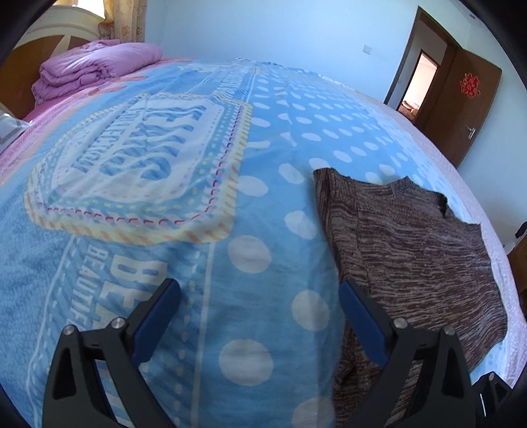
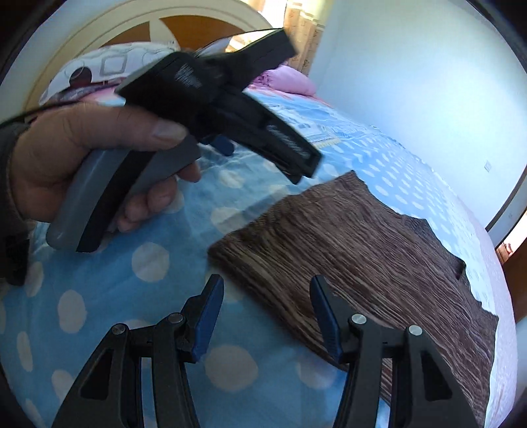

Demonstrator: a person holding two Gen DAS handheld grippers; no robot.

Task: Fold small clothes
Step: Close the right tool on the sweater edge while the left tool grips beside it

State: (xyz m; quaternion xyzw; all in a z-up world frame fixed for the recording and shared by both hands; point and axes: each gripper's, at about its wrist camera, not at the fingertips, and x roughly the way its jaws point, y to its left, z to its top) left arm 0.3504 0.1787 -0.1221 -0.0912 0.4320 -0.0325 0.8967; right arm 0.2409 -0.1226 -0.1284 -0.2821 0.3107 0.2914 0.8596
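A brown marled knit top (image 1: 411,247) lies flat on the blue dotted blanket (image 1: 257,204), toward the bed's right side. My left gripper (image 1: 258,289) is open over bare blanket. Its right finger (image 1: 362,316) overlaps the top's left edge in the picture, and nothing is between the pads. In the right wrist view my right gripper (image 2: 266,283) is open above the near edge of the knit top (image 2: 362,247), holding nothing. Whether it touches the fabric I cannot tell. A hand (image 2: 82,148) up on the left holds the other gripper by its grey handle (image 2: 98,191).
A folded pink quilt (image 1: 98,66) lies at the head of the bed by the wooden headboard (image 2: 197,26), with a patterned pillow (image 2: 98,72) nearby. A brown door (image 1: 461,105) stands open at the far right. The bed's right edge (image 1: 504,263) runs close to the knit top.
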